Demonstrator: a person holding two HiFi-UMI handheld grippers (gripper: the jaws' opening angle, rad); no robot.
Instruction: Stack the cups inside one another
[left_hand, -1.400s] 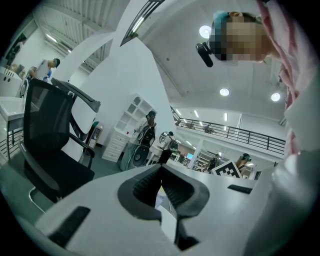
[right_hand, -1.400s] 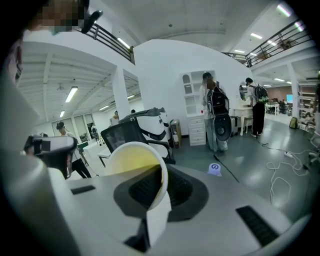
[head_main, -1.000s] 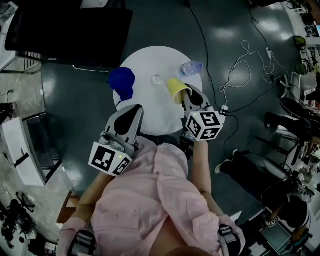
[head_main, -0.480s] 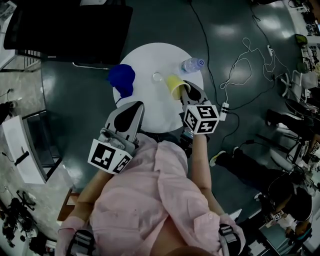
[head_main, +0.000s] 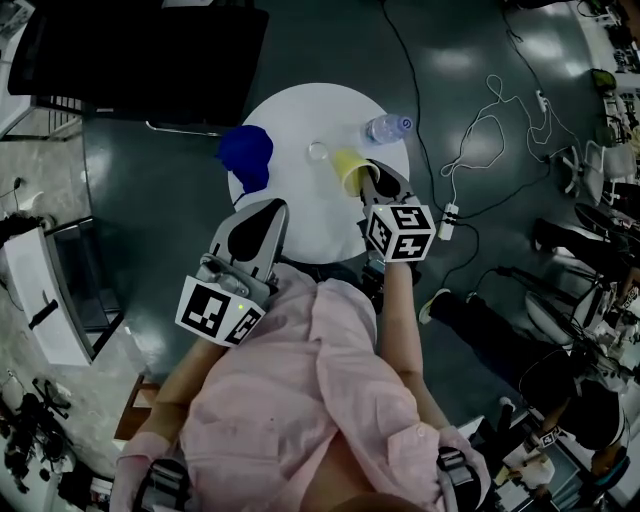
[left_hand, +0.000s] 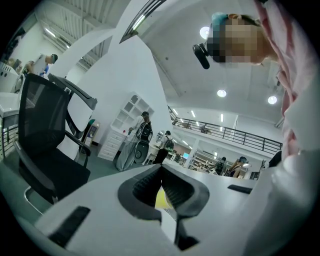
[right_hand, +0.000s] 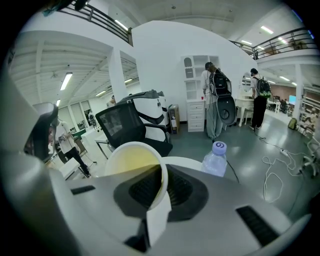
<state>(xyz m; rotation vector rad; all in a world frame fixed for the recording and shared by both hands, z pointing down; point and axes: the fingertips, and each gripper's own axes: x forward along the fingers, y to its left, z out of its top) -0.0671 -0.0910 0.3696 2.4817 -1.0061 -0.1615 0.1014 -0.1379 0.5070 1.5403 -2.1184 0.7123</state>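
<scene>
Right gripper (head_main: 365, 182) was clamped on the yellow cup (head_main: 348, 166). Its own view showed the cup wall pinched at the rim, one jaw inside the mouth and one outside. The cup was tilted, mouth toward the gripper. It was over the white round table (head_main: 300, 110), just toward 3 o'clock from the table's centre. Couldn't tell if it touched the top.

Left gripper (head_main: 272, 208) was off the table's 7 o'clock edge, jaws together, holding nothing. Only a sliver of yellow showed through the gap behind the tips.

Other things on the table:
- A blue thing, likely a cup (head_main: 245, 155), at the 9 to 10 o'clock edge, shape unclear.
- A small clear cup (head_main: 317, 153) just toward 12 o'clock from centre, near the yellow one.
- A water bottle (head_main: 383, 128) at 2 o'clock near the edge.

Handling, as a judgement:
- The yellow cup looked thin-walled and light, probably plastic or paper.
- The wall would flex under a hard pinch, and the smooth rim could slip or swing in a one-wall grip.
- A rim pinch suited nesting, since it left the base free to drop into another cup.
- The receiving cup was likely just as light and could skid or tip, so the free left gripper could steady it low on the outside.
</scene>
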